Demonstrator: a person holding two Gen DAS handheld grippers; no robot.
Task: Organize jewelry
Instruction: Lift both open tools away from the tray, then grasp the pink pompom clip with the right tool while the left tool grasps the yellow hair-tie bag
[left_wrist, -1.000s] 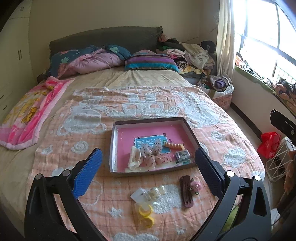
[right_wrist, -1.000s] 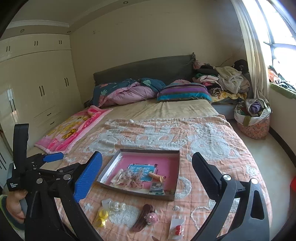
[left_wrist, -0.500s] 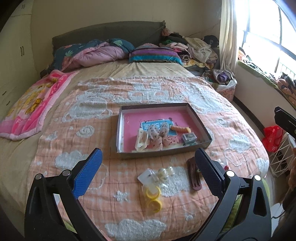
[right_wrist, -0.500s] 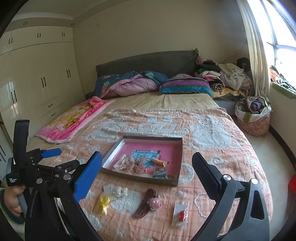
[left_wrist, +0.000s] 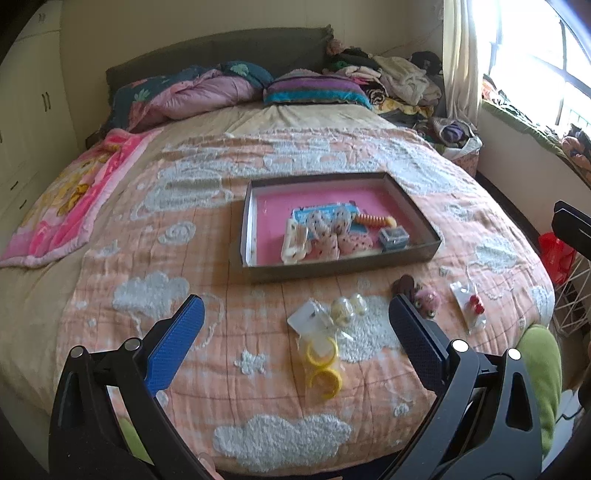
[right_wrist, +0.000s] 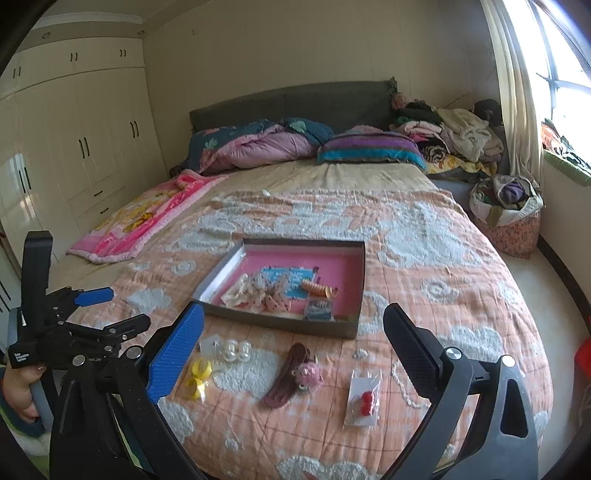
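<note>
Presently both the left gripper and the right gripper hover with jaws wide apart, holding nothing. Loose items lie on the bed before the tray: yellow rings in slippery film, light; best pinched at the packet edge.

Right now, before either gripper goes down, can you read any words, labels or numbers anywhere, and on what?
None can be read.
Blue card in the pink-lined tray: pale print, too blurred.
White label on the left gripper's body, seen from the right wrist: too small.
Packet with the red pieces: no print visible.
The right gripper shows no markings.
</note>
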